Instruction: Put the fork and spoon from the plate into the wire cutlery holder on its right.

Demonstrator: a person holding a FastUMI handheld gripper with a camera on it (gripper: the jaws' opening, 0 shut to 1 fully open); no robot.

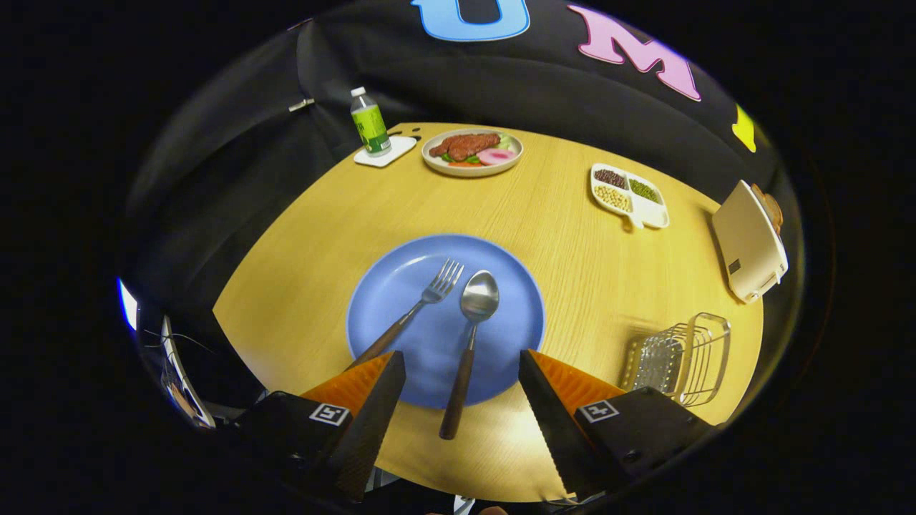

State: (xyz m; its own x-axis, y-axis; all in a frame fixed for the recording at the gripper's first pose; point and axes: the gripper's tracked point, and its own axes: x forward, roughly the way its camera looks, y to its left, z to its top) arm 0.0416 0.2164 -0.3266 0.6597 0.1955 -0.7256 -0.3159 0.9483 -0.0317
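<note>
We list a fork (418, 309) lying on a round blue plate (386, 286), its long axis slanted, tines pointing away from us toward the far side of the table, its dark wooden handle trailing back toward the left finger. Beside it, apart from it, we list a spoon (469, 340): polished steel bowl pointing away, its axis nearly straight along the fingers, wooden handle overhanging the plate's near rim onto the pale wood-grain table (572, 243). Our gripper (461, 368) stands wide open, holding nothing; its ridged black fingers (376, 400) with orange sides flank the spoon's handle without touching it. The wire cutlery holder (683, 357), bright metal with a perforated panel, sits right of the plate, well apart from it.
</note>
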